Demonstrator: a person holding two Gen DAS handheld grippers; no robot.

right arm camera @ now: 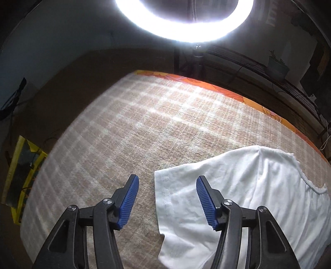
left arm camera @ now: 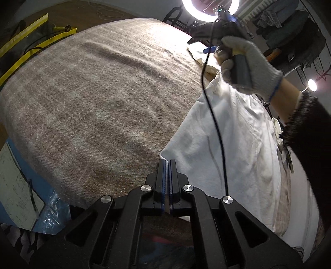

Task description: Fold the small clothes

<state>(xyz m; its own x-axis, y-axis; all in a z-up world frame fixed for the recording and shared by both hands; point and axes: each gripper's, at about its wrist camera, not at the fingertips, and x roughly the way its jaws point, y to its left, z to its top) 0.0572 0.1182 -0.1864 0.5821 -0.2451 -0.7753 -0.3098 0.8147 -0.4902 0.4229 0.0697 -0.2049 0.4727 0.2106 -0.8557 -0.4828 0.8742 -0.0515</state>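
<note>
A small white T-shirt [left arm camera: 238, 140] lies on a beige checked blanket [left arm camera: 93, 103]. My left gripper [left arm camera: 167, 163] is shut on a corner of the shirt's edge, white cloth showing between its blue pads. My right gripper [right arm camera: 167, 182] is open and empty, hovering above the shirt's sleeve hem [right arm camera: 165, 192], which lies between its blue pads [right arm camera: 128, 200]. The shirt [right arm camera: 238, 196] spreads to the right there, its neckline at the far right. The right gripper also shows in the left wrist view [left arm camera: 209, 44], held by a gloved hand above the shirt's far end.
A ring light [right arm camera: 184, 18] glares above the far edge. An orange patterned sheet [right arm camera: 248, 99] borders the blanket [right arm camera: 124, 124]. Yellow-edged items [left arm camera: 31, 41] lie on the floor at left. A paper sheet [left arm camera: 16, 186] and blue plastic lie at lower left. A black cable [left arm camera: 215, 124] crosses the shirt.
</note>
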